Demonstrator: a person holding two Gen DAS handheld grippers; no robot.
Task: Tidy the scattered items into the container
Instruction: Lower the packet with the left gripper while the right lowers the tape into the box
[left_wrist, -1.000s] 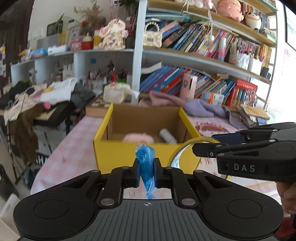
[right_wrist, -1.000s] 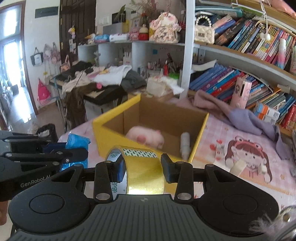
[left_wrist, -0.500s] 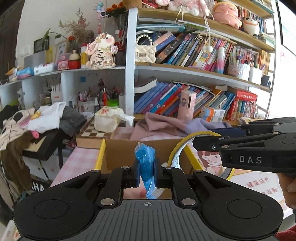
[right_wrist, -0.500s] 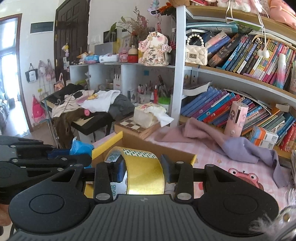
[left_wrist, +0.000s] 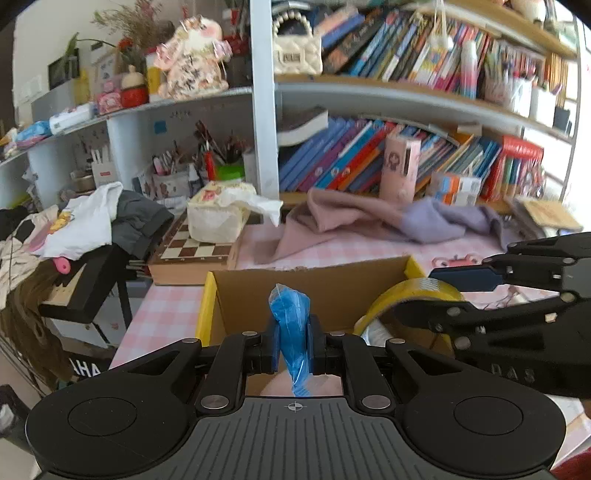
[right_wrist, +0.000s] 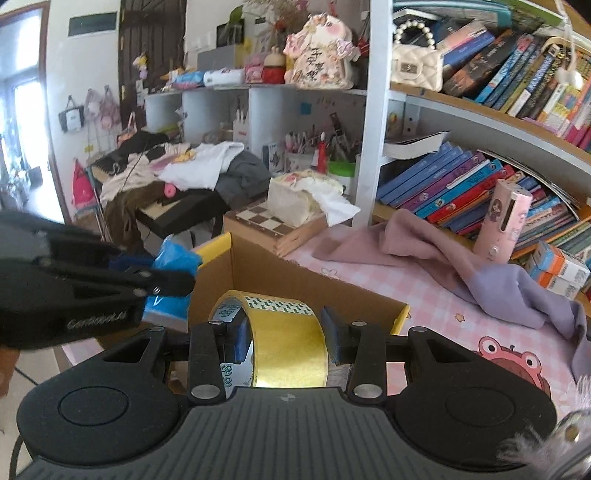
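My left gripper (left_wrist: 293, 341) is shut on a small blue plastic packet (left_wrist: 291, 325) and holds it over the open yellow cardboard box (left_wrist: 317, 288). My right gripper (right_wrist: 284, 334) is shut on a roll of yellow tape (right_wrist: 286, 343), also over the box (right_wrist: 295, 280). In the left wrist view the right gripper (left_wrist: 443, 295) comes in from the right with the tape (left_wrist: 402, 299). In the right wrist view the left gripper (right_wrist: 162, 278) comes in from the left with the packet (right_wrist: 171, 284). A pink soft item (left_wrist: 321, 386) lies inside the box.
The box stands on a pink checked table (right_wrist: 424, 299). A pink and purple cloth (right_wrist: 461, 258) lies behind it, with a chessboard box (left_wrist: 192, 254) and a tissue pack (left_wrist: 218, 214). Bookshelves (left_wrist: 406, 147) stand behind. A clothes-covered stand (left_wrist: 74, 236) is at the left.
Both grippers have moved forward and lower over the box, still holding the packet and the tape. The box's far wall now shows close below the fingers.
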